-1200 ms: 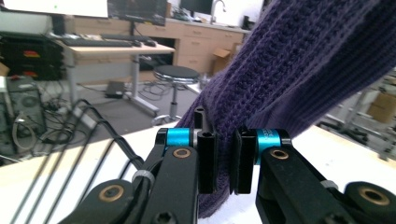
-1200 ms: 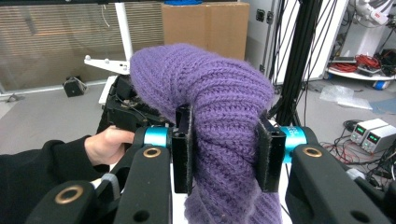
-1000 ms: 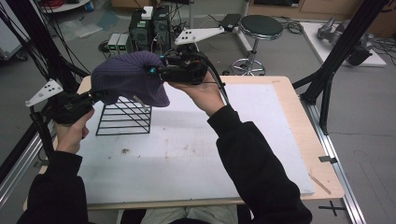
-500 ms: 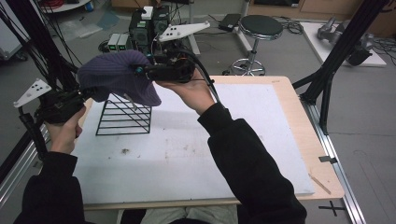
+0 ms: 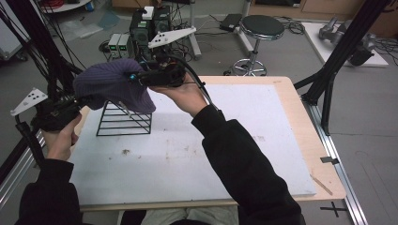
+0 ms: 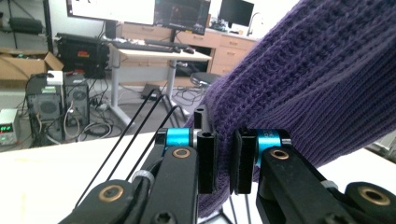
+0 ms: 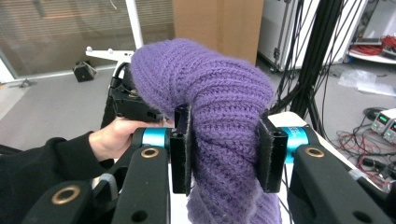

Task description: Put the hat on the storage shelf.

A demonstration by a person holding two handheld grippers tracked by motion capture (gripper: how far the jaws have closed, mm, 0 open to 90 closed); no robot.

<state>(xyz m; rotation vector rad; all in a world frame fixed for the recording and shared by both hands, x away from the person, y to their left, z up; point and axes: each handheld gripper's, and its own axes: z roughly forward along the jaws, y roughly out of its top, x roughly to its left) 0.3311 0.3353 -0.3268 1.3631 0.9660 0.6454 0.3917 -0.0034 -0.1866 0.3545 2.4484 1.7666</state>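
At nine o'clock on the desk (image 5: pixel 197 164): left tool (image 6: pixel 224 161), jaws nearly together, a thin edge of the purple knit hat (image 5: pixel 110 86) apparently pinched between them, though hard to tell for sure. At ten o'clock: black wire rack (image 5: pixel 124 119), hat held aloft just above it, stretched between both tools. At eleven to twelve o'clock: right tool (image 7: pixel 224 149), jaws wide-set and clamped on a thick fold of the knit. Step in hand, likely: carrying hat over rack. Next, probably: lowering and draping, keeping both grips level to seat the opening over the rack's top.
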